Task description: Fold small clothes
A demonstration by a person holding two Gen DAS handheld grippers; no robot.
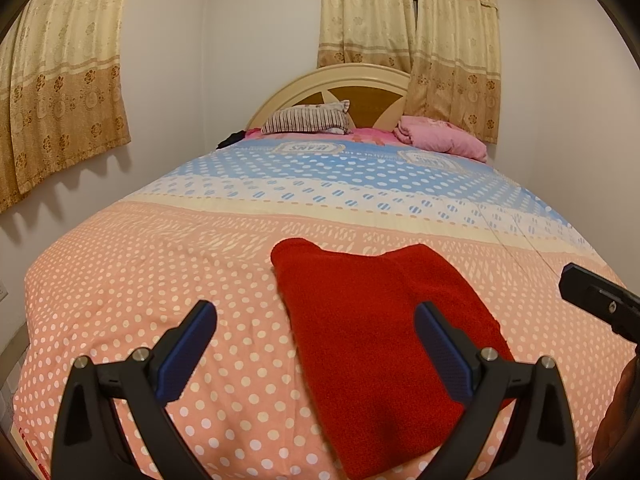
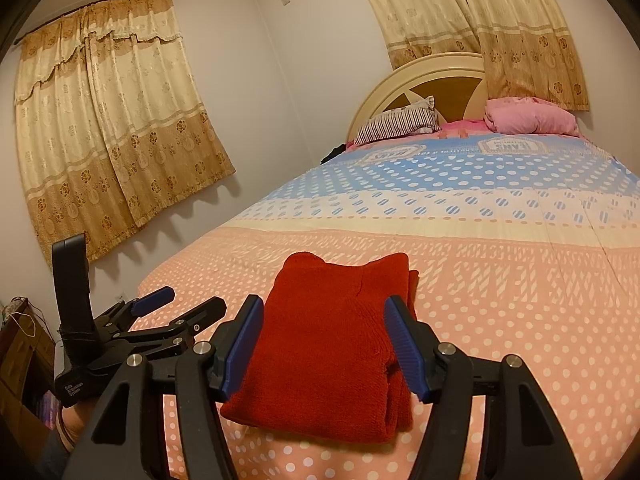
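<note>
A red knitted garment (image 1: 372, 320) lies folded into a thick rectangle on the near, pink-dotted part of the bed (image 1: 140, 280). My left gripper (image 1: 315, 308) hovers open over the garment's left edge; its right finger overlaps the cloth in the picture and its left finger is over bare bedspread. In the right wrist view the folded garment (image 2: 332, 344) lies flat, with stacked layers showing along its right side. My right gripper (image 2: 323, 304) is open above its near half, one blue pad on each side, neither pressing. The left gripper (image 2: 192, 298) shows open at the left.
The bed (image 2: 500, 300) runs back to a cream headboard (image 1: 352, 80), with a striped pillow (image 1: 308, 118) and a pink bundle (image 1: 440, 136). Curtains (image 1: 60, 100) hang on the left wall and behind the headboard. The right gripper's body (image 1: 596, 300) juts in at the right edge.
</note>
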